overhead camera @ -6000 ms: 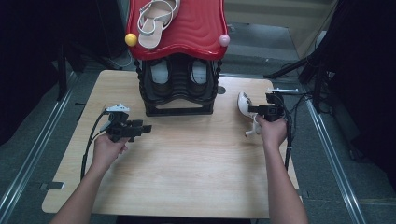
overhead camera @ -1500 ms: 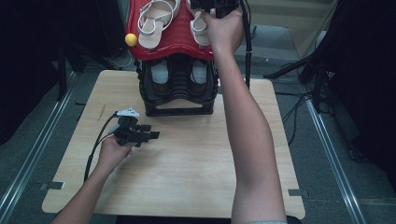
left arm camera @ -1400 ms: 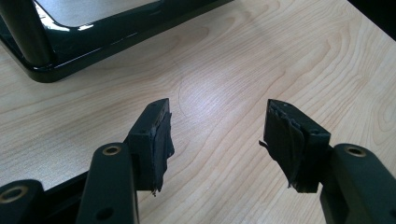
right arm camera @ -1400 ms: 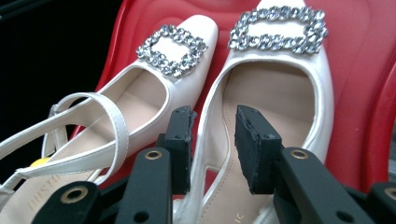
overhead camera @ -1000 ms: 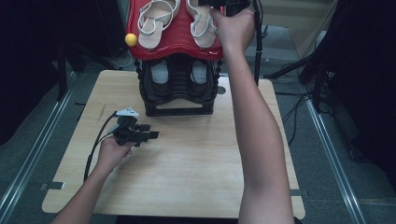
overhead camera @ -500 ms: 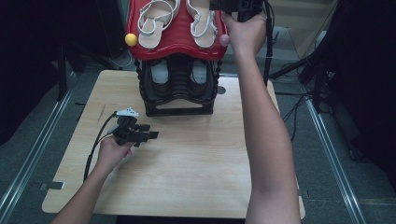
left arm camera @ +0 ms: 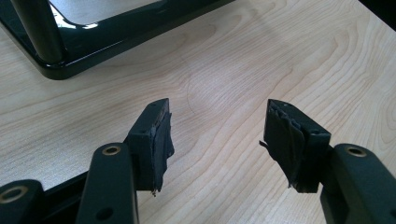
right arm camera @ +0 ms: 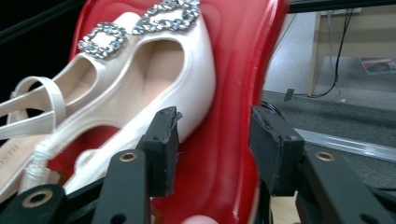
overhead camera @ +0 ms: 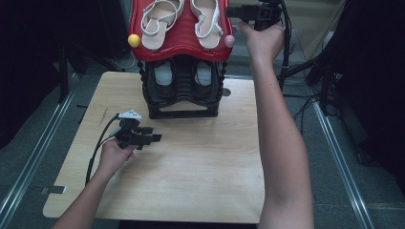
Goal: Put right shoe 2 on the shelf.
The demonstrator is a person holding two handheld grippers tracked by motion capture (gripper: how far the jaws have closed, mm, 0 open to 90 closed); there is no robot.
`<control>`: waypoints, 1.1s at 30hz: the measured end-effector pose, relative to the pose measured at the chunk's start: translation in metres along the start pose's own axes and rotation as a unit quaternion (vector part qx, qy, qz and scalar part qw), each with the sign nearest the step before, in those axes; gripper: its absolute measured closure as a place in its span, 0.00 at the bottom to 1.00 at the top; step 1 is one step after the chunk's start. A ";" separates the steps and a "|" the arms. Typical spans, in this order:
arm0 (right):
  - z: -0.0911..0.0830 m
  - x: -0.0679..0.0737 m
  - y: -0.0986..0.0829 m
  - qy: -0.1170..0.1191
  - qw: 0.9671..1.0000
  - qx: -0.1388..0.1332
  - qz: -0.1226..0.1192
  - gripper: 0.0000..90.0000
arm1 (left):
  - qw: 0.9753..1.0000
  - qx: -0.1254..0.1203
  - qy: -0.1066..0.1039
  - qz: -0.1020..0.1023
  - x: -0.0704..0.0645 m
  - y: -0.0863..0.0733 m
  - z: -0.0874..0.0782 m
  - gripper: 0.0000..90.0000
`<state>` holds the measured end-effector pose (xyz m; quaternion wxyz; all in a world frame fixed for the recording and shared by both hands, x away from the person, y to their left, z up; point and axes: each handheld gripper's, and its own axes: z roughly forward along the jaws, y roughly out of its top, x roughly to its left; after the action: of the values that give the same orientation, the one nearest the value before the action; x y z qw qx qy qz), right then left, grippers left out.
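Two cream sandals lie on the red top shelf (overhead camera: 181,45) of a black shoe rack, a left one (overhead camera: 160,21) and a right one (overhead camera: 206,19). My right gripper (overhead camera: 232,10) is held high at the shelf's right edge, just right of the right sandal, open and holding nothing. In the right gripper view the sandal (right arm camera: 154,70) with its rhinestone buckles lies ahead to the left of the open right gripper (right arm camera: 212,144), over the red shelf (right arm camera: 233,93). My left gripper (overhead camera: 154,139) rests low over the wooden table (overhead camera: 200,157), open; in its own view the left gripper (left arm camera: 217,140) holds nothing.
The black rack (overhead camera: 181,112) stands at the table's back middle, with white shoes (overhead camera: 165,76) on its lower tier. A yellow ball (overhead camera: 134,40) and a pink ball (overhead camera: 229,41) cap the red shelf's front corners. The rack's base bar (left arm camera: 116,32) lies close ahead of the left gripper.
The right gripper carried a cream sandal from the table's right side up to the red shelf, let it go, and drew back rightward. The left gripper has stayed put.
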<state>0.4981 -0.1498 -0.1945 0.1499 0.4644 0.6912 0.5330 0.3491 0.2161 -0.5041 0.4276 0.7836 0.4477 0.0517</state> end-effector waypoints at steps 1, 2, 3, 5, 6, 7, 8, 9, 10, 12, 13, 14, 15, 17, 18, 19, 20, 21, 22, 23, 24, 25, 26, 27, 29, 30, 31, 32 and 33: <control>-0.001 -0.002 -0.002 -0.001 1.000 -0.001 0.001 0.60 | 1.000 -0.003 0.000 0.000 0.000 0.000 -0.001 0.46; -0.001 -0.006 -0.004 -0.003 1.000 -0.002 0.001 0.60 | 1.000 -0.003 -0.003 0.001 0.000 0.000 -0.001 0.46; -0.001 -0.007 -0.006 -0.005 1.000 0.001 0.003 0.60 | 1.000 -0.004 -0.004 -0.001 0.001 0.000 -0.002 0.46; -0.002 -0.012 -0.010 -0.010 1.000 0.001 0.005 0.60 | 1.000 -0.002 -0.002 0.000 0.001 0.000 -0.001 0.46; -0.002 -0.016 -0.013 -0.011 1.000 0.000 0.003 0.60 | 1.000 -0.002 -0.002 0.000 0.001 0.000 -0.001 0.46; -0.002 -0.017 -0.014 -0.011 1.000 0.001 0.006 0.60 | 1.000 -0.001 -0.002 -0.001 0.001 0.000 -0.001 0.46; -0.002 -0.020 -0.016 -0.013 1.000 0.003 0.006 0.60 | 1.000 -0.001 -0.002 0.000 0.001 0.000 -0.001 0.46; -0.003 -0.022 -0.018 -0.015 1.000 0.005 0.006 0.60 | 1.000 0.000 -0.002 0.000 0.001 0.000 -0.002 0.46; -0.003 -0.024 -0.020 -0.018 1.000 0.007 0.005 0.60 | 1.000 0.000 -0.004 0.000 0.001 0.000 -0.002 0.46; -0.003 -0.027 -0.024 -0.017 1.000 0.008 0.008 0.60 | 1.000 0.000 -0.004 0.000 0.001 0.000 -0.002 0.46; -0.004 -0.029 -0.026 -0.017 1.000 0.007 0.010 0.60 | 1.000 0.001 -0.004 0.000 0.001 0.000 -0.002 0.46; -0.005 -0.031 -0.028 -0.017 1.000 0.005 0.013 0.60 | 1.000 0.000 -0.004 -0.001 0.001 0.000 -0.002 0.46; -0.005 -0.033 -0.030 -0.017 1.000 0.004 0.013 0.60 | 1.000 0.000 -0.003 0.001 0.002 0.000 -0.002 0.46; -0.005 -0.037 -0.035 -0.019 1.000 0.007 0.016 0.60 | 1.000 -0.001 -0.005 0.000 0.002 0.000 -0.002 0.46; -0.005 -0.039 -0.038 -0.019 1.000 0.009 0.018 0.60 | 1.000 -0.003 -0.009 -0.002 0.003 0.000 -0.003 0.46; -0.005 -0.041 -0.040 -0.019 1.000 0.009 0.019 0.60 | 1.000 -0.007 -0.010 -0.004 0.004 0.001 -0.004 0.46; -0.004 -0.043 -0.043 -0.019 1.000 0.012 0.022 0.60 | 1.000 -0.009 -0.011 -0.007 0.005 0.001 -0.006 0.46; -0.004 -0.046 -0.046 -0.021 0.999 0.012 0.020 0.60 | 1.000 -0.010 -0.012 -0.008 0.006 0.001 -0.007 0.46; -0.003 -0.048 -0.049 -0.021 0.999 0.014 0.020 0.60 | 1.000 -0.013 -0.009 -0.011 0.007 0.001 -0.008 0.46; -0.003 -0.051 -0.053 -0.021 0.999 0.015 0.023 0.60 | 1.000 -0.012 -0.007 -0.010 0.008 0.001 -0.009 0.46; -0.002 -0.053 -0.056 -0.021 0.999 0.017 0.023 0.60 | 1.000 -0.014 -0.006 -0.014 0.009 0.001 -0.009 0.46; -0.001 -0.055 -0.060 -0.021 0.999 0.021 0.024 0.60 | 1.000 -0.012 -0.007 -0.013 0.010 0.001 -0.009 0.46; -0.001 -0.056 -0.062 -0.020 0.999 0.023 0.025 0.60 | 1.000 -0.014 -0.007 -0.013 0.010 0.001 -0.009 0.46; -0.001 -0.057 -0.065 -0.021 0.999 0.023 0.024 0.60 | 1.000 -0.013 -0.005 -0.013 0.010 0.001 -0.009 0.46; -0.001 -0.058 -0.070 -0.022 0.999 0.029 0.022 0.60 | 1.000 -0.012 -0.003 -0.011 0.010 0.001 -0.009 0.46; 0.000 -0.059 -0.073 -0.024 0.999 0.034 0.017 0.59 | 1.000 -0.014 -0.003 -0.012 0.010 0.001 -0.009 0.46; -0.001 -0.059 -0.075 -0.026 0.999 0.037 0.015 0.59 | 1.000 -0.012 -0.003 -0.010 0.010 0.001 -0.010 0.46; -0.002 -0.060 -0.078 -0.027 0.999 0.038 0.013 0.59 | 1.000 -0.013 -0.003 -0.011 0.010 0.001 -0.010 0.46; -0.003 -0.061 -0.081 -0.028 0.999 0.039 0.011 0.59 | 1.000 -0.014 -0.003 -0.012 0.010 0.001 -0.010 0.46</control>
<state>0.4885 -0.2006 -0.2816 0.1451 0.4921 0.7019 0.4940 0.3513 0.2296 -0.5007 0.4406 0.7721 0.4552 0.0505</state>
